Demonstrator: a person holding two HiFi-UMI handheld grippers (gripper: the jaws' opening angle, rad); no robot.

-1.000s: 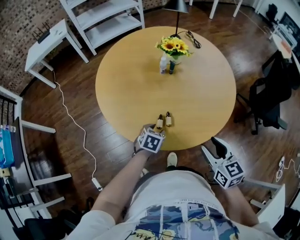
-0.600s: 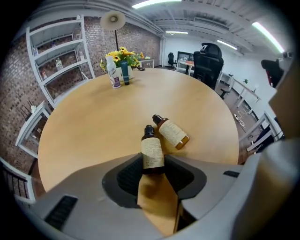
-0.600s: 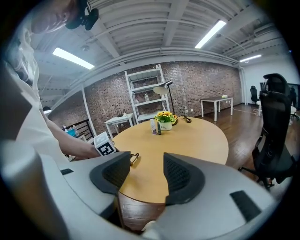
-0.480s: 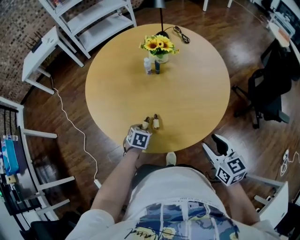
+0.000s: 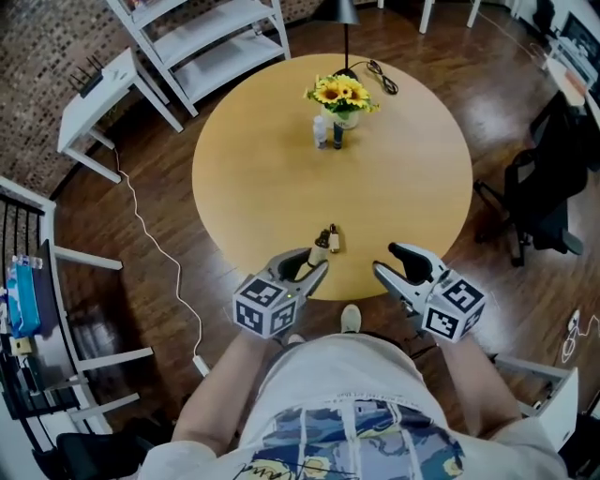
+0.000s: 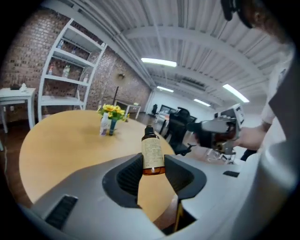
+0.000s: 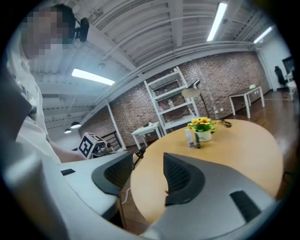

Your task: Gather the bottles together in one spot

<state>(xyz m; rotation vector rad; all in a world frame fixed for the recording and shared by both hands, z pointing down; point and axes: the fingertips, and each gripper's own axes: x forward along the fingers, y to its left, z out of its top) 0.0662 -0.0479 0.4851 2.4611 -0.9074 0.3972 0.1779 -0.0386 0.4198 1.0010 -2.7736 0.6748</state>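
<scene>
My left gripper (image 5: 314,265) is shut on a small amber bottle (image 6: 152,152) with a black cap and a pale label; its jaws have just closed on it and it hangs upright above the table's near edge. A second amber bottle (image 5: 335,240) stands on the round wooden table (image 5: 403,178) just beside it. A white bottle (image 5: 321,130) and a dark bottle (image 5: 337,134) stand at the far side by the sunflower vase (image 5: 345,98). My right gripper (image 5: 396,265) is open at the near edge; its jaws have just been closing, with nothing between them.
A floor lamp (image 5: 345,14) and its cable stand behind the vase. A white shelf unit (image 5: 202,37) and a white side table (image 5: 98,89) are at the far left. A black office chair (image 5: 544,187) stands at the right. A white cable (image 5: 150,234) runs over the floor.
My left gripper has shut on the left amber bottle and risen with it. My right gripper has come up and inward to the table's near edge.
</scene>
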